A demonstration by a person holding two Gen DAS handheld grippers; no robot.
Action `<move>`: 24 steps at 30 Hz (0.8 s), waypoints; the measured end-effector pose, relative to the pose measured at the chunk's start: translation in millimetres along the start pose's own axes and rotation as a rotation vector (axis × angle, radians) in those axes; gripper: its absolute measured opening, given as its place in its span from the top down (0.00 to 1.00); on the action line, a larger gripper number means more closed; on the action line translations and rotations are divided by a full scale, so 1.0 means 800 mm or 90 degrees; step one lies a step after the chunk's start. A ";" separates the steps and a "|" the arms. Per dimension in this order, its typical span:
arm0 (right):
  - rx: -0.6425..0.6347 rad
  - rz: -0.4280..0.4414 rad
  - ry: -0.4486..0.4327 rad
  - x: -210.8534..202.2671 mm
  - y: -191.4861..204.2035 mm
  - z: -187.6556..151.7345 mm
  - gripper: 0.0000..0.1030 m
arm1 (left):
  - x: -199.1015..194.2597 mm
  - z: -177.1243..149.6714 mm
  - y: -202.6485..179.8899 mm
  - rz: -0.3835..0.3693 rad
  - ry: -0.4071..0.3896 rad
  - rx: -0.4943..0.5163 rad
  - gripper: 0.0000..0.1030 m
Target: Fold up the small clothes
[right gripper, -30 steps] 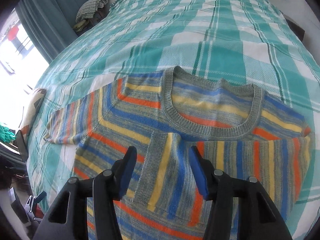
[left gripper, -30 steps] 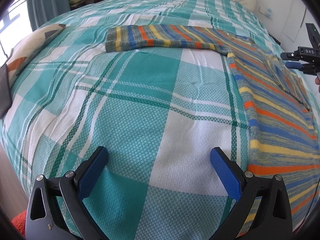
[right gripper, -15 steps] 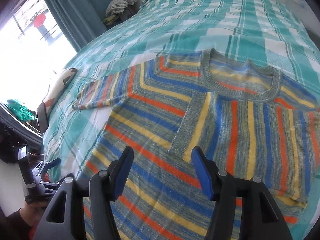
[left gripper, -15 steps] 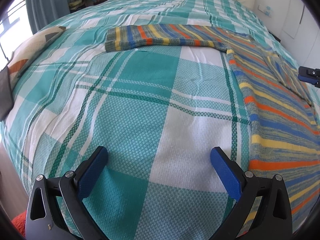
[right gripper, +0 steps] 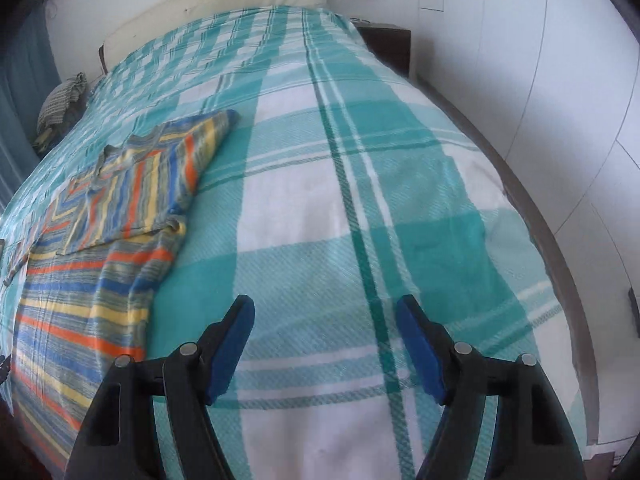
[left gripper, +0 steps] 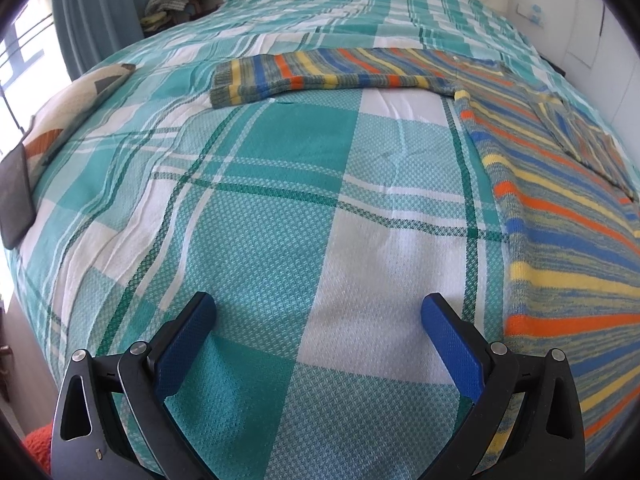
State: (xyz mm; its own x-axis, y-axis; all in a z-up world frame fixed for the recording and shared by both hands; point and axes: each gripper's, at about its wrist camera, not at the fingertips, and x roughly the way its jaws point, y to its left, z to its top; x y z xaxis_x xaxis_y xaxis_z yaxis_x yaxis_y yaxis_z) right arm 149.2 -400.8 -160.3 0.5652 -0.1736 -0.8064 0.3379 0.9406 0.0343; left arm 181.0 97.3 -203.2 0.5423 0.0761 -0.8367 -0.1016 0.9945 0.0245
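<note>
A striped knit sweater (left gripper: pixel 560 208) in blue, orange, yellow and grey lies flat on the bed. One sleeve (left gripper: pixel 320 74) stretches out to the left; the other sleeve (right gripper: pixel 160 184) is folded across the body. In the right wrist view the sweater (right gripper: pixel 80 300) fills the lower left. My left gripper (left gripper: pixel 318 312) hangs open over bare bedspread, left of the sweater's side edge, nothing between its pads. My right gripper (right gripper: pixel 325 312) is over bare bedspread to the right of the sweater, its jaws opening and empty.
The bed carries a teal and white plaid bedspread (left gripper: pixel 260 220). A patterned cushion (left gripper: pixel 76 108) and a dark flat device (left gripper: pixel 16 196) lie at its left edge. A wall with white panels (right gripper: pixel 560 80) and a dark nightstand (right gripper: pixel 386 44) border the right side.
My right gripper left the folded sleeve and swung off to the right of the sweater, over bare bedspread, its jaws spreading wider. It also dropped out of the left wrist view. The left gripper stayed put.
</note>
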 end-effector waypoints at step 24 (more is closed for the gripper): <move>-0.018 0.022 -0.055 0.005 -0.028 -0.061 0.02 | 0.000 -0.003 -0.003 0.009 -0.012 0.003 0.00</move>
State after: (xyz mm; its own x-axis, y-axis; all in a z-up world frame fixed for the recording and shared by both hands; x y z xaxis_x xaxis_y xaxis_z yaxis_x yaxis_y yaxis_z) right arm 107.1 -407.9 -193.2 0.6396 -0.1643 -0.7509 0.2961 0.9542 0.0434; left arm 179.5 94.5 -204.9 0.5559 0.0920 -0.8261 -0.1054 0.9936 0.0397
